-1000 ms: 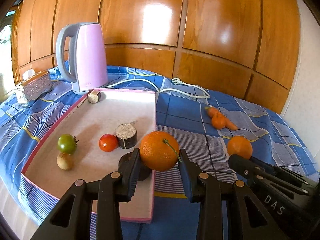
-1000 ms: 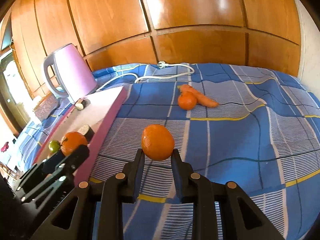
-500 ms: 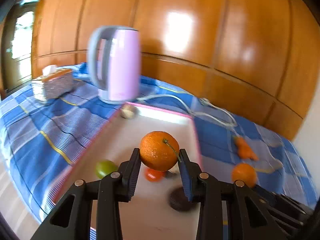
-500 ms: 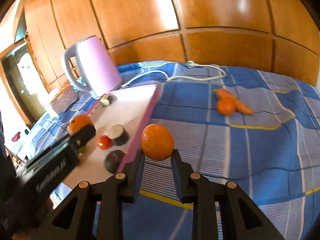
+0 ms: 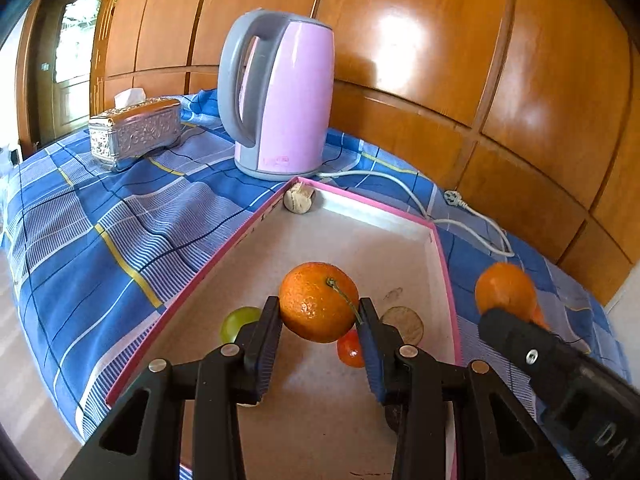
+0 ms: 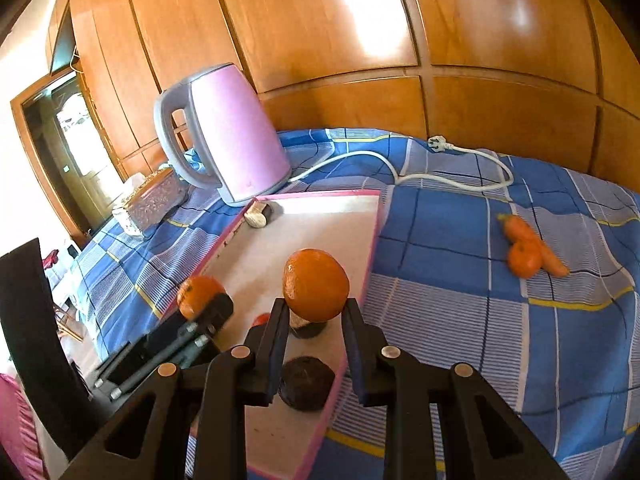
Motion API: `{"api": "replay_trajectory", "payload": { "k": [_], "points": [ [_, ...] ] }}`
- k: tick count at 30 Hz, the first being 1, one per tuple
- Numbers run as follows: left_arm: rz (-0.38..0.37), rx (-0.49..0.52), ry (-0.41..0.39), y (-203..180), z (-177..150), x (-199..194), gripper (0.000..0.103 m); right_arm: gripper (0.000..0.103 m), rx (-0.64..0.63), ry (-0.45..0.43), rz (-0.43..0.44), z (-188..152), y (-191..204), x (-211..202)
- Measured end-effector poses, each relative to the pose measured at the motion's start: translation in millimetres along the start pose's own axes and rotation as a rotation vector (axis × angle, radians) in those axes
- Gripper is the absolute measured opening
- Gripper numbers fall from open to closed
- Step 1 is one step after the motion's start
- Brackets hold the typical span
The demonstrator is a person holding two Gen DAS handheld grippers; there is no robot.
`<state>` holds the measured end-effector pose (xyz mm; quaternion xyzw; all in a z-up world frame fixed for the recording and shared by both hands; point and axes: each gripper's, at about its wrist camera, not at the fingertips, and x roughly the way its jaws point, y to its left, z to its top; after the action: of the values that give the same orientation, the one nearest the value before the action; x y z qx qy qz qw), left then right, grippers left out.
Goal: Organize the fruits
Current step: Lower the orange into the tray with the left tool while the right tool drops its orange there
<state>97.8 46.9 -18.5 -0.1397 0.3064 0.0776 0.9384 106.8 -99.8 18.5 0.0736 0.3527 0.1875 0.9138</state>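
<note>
1. Gripping a stemmed orange (image 5: 318, 302) at frame centre, the left gripper (image 5: 319, 330) has its jaws clamped on the fruit above the pink-rimmed tray (image 5: 438, 236).
2. At the centre of the right wrist view, the right gripper (image 6: 315, 318) pinches a second orange (image 6: 315, 285) over the tray's right edge.
3. A green tomato (image 5: 239, 322) and a red tomato (image 5: 349, 350) lie in the tray, low in the frame.
4. A pink kettle (image 5: 288, 96) stands upright behind the tray, upper centre.
5. A carrot (image 6: 538, 248) touches a small orange (image 6: 524, 258) on the blue checked cloth (image 6: 460, 280) at the right.

I see a pale pink electric kettle (image 5: 286, 96) with a grey handle, a blue checked tablecloth (image 5: 120, 236) with yellow and white lines, a pink-rimmed white tray (image 5: 400, 236), orange mandarins (image 5: 318, 306), and black grippers (image 5: 318, 322).
</note>
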Motion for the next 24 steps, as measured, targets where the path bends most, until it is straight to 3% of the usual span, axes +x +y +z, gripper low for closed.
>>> {"api": "replay_trajectory", "payload": {
  "k": [15,18,24],
  "points": [
    [0.070,-0.008,-0.005,3.0,-0.9,4.4,0.040,0.028,-0.003,0.011,0.042,11.0,7.2,15.9],
    [0.073,-0.001,-0.011,1.7,-1.2,4.3,0.047,0.028,-0.012,0.010,0.047,14.1,10.9,19.7],
    [0.081,-0.009,-0.009,3.0,-1.1,5.5,0.051,0.030,-0.007,0.010,0.072,18.0,13.7,23.8]
  ]
}}
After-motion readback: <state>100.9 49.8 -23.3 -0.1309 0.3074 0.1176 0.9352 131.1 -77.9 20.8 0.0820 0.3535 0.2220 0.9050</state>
